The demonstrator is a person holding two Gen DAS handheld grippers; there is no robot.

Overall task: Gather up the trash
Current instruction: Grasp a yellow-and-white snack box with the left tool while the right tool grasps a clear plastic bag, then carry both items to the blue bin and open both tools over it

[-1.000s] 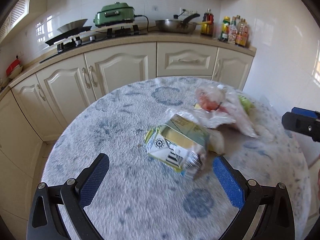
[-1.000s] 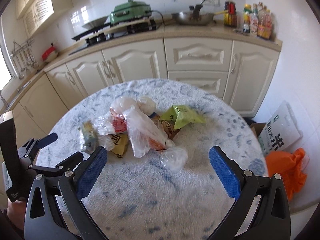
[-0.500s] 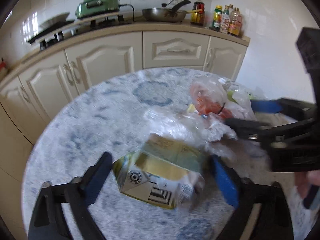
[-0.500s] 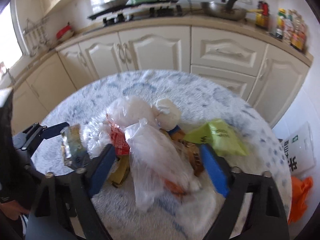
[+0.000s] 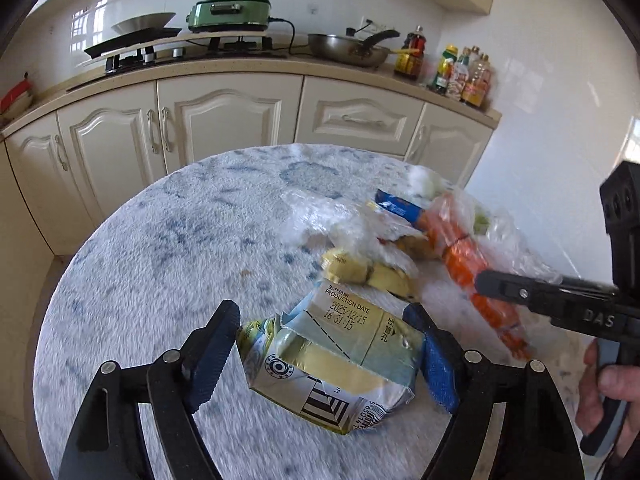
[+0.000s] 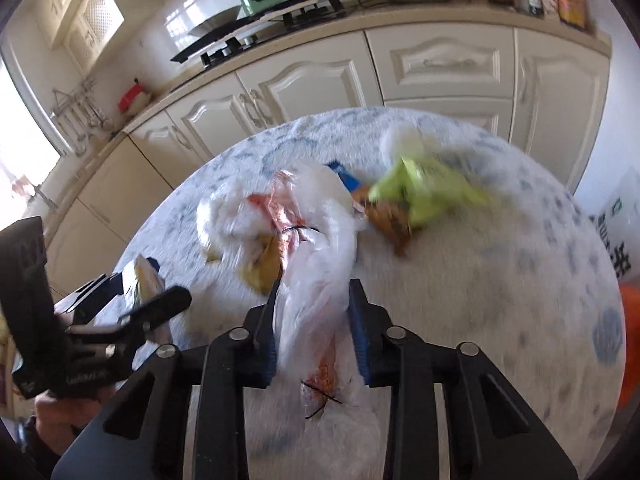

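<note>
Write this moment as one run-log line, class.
left gripper: closing around crushed carton | right gripper: closing on clear plastic bag | table: wrappers remain

round table [image 5: 160, 264] with wrappers [image 6: 424, 192]

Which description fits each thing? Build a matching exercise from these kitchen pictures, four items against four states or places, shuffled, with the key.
Items
1. flattened carton
2. clear plastic bag
3. green wrapper
4. steel pan

Descriptions
A. on the counter
B. loose on the table, gripped by nothing
C. between the left gripper's pads
D. pinched by the right gripper

Pairs: 1-C, 2-D, 3-B, 4-A
</note>
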